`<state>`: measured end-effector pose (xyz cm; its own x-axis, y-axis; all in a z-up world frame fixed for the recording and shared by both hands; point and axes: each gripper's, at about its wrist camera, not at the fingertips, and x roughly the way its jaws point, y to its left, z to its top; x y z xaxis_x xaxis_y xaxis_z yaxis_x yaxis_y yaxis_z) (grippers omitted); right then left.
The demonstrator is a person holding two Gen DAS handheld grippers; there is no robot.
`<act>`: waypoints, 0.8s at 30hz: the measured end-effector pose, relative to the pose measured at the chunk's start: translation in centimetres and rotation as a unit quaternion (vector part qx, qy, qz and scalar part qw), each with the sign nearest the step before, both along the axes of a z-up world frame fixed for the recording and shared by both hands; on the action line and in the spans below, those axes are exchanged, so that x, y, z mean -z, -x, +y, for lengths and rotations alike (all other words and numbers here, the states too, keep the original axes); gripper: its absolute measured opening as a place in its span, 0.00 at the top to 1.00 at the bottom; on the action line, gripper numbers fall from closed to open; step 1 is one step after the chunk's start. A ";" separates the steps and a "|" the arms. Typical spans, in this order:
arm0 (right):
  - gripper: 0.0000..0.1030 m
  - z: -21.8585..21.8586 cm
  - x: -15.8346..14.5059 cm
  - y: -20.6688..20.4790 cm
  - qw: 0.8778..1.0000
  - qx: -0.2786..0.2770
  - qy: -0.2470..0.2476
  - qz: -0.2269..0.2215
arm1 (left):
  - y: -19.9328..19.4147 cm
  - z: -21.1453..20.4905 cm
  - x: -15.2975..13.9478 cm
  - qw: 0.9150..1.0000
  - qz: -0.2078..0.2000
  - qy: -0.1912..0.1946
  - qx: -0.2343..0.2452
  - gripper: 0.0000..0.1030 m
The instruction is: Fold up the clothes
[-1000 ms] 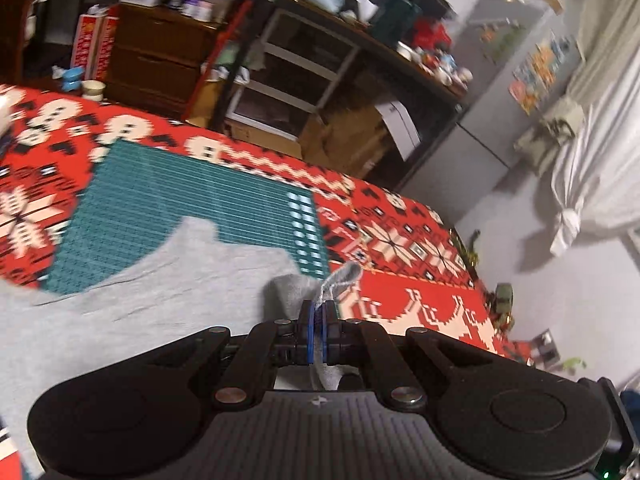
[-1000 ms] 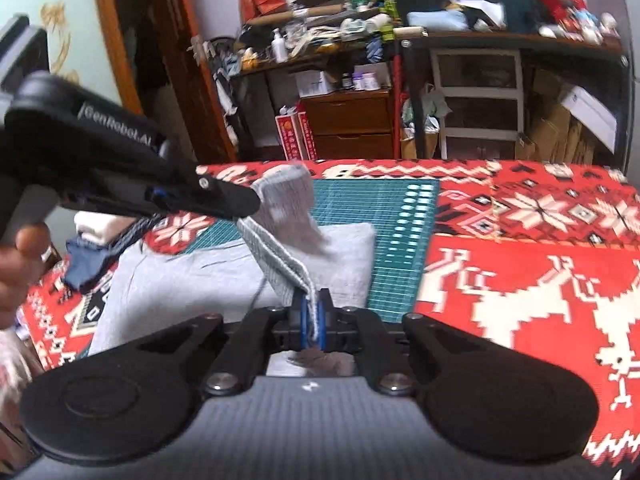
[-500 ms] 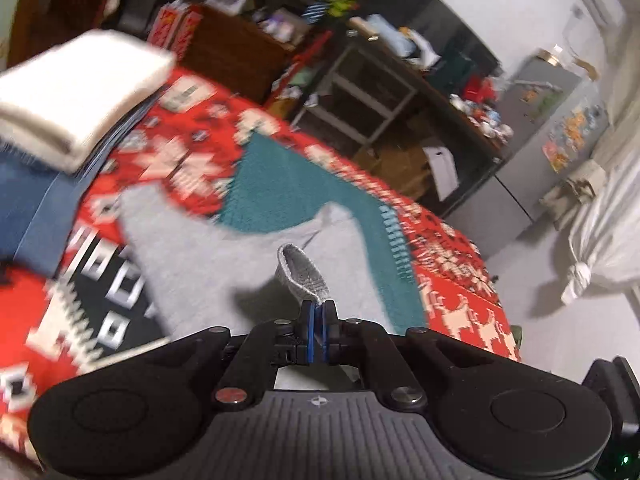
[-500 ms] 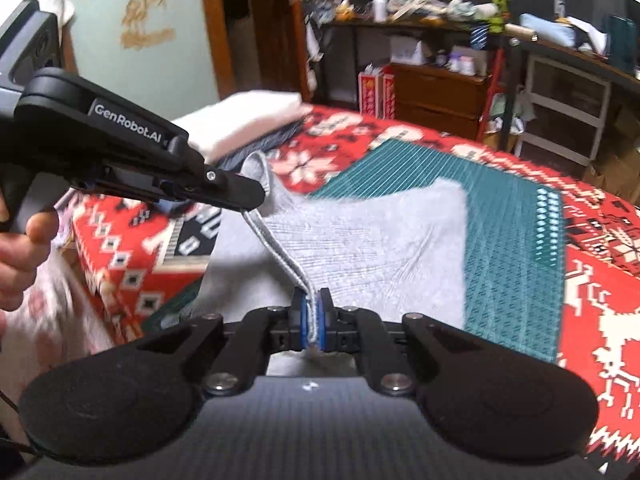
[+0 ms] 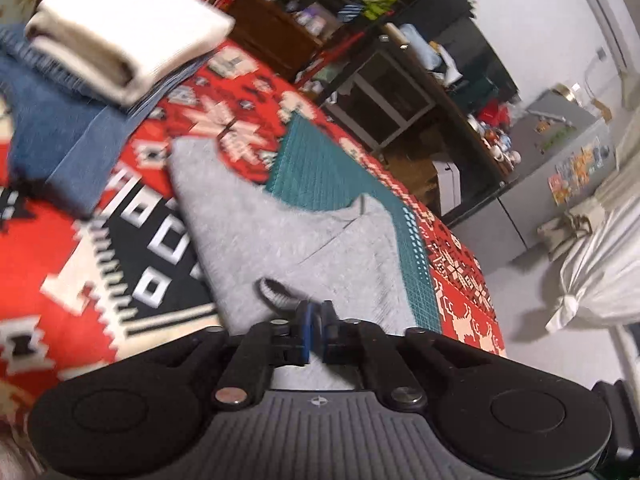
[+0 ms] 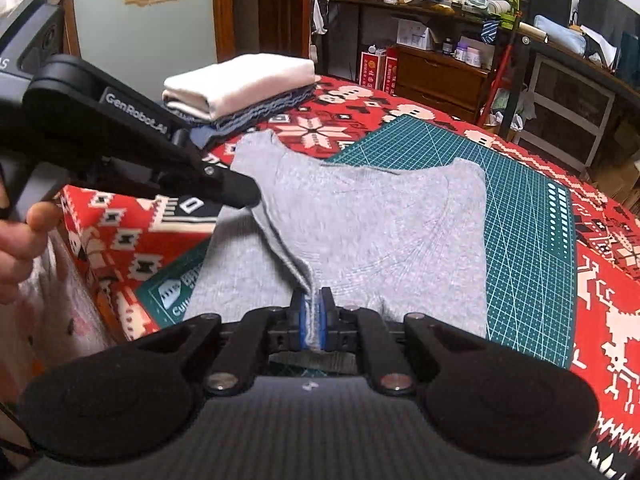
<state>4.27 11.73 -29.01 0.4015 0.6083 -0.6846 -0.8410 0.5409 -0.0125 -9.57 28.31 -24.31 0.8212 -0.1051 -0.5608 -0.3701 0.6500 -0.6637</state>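
Note:
A grey shirt [image 6: 380, 220] lies on a green cutting mat [image 6: 528, 220] over a red patterned blanket [image 6: 608, 312]. My right gripper [image 6: 314, 320] is shut on the shirt's hem, low over the near part of the shirt. The hem rises leftwards from it to my left gripper [image 6: 240, 196], which a hand [image 6: 20, 240] holds above the blanket's near left corner. In the left wrist view the left gripper [image 5: 315, 322] sits over the grey shirt [image 5: 280, 240]. A ribbed bit of hem [image 5: 276, 296] sticks out beside its nearly closed pads.
A folded white garment [image 6: 240, 80] tops a stack of blue jeans [image 5: 52, 128] at the blanket's far left corner. Cluttered shelves, a wooden drawer unit [image 6: 440, 76] and a metal rack stand behind. The blanket's edge drops off at the near left.
Both grippers have carried the hem toward the near left, over the shirt. The hem hangs lower between them, and the folded stack has come into view.

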 end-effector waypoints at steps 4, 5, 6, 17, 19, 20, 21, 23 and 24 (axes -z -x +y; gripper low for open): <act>0.89 -0.1 -0.1 0.5 1.000 0.002 0.003 -0.007 | 0.9 1.3 1.1 0.999 0.000 0.037 -0.025 0.84; 0.89 -0.2 -0.2 0.6 1.000 0.002 0.008 -0.012 | 0.9 1.5 1.1 0.999 0.000 0.039 -0.030 0.81; 0.89 -0.3 -0.2 0.8 1.000 0.002 0.013 -0.018 | 0.8 1.8 1.2 0.999 0.001 0.041 -0.036 0.81; 0.94 -0.5 -0.7 1.6 0.999 0.010 0.016 -0.039 | -1.6 -0.3 -0.8 0.994 0.022 -0.108 0.014 0.99; 0.94 -0.3 -1.5 1.4 0.999 0.016 0.003 -0.031 | -1.5 -0.4 -1.8 0.992 0.010 -0.128 0.013 0.99; 0.94 -0.1 -2.0 1.3 0.999 0.018 -0.005 -0.026 | -1.6 -0.3 -2.3 0.991 0.004 -0.133 0.011 0.99; 0.94 0.2 -2.0 1.2 1.000 0.019 -0.005 -0.021 | -1.6 0.0 -2.8 0.990 -0.003 -0.139 0.008 0.99; 0.94 0.9 -1.9 1.1 1.000 0.018 -0.003 -0.012 | -2.1 0.4 -3.4 0.988 -0.007 -0.153 0.000 0.99; 0.94 1.2 -1.9 1.0 1.000 0.017 -0.002 -0.007 | -2.4 0.7 -3.3 0.988 -0.003 -0.157 -0.001 0.99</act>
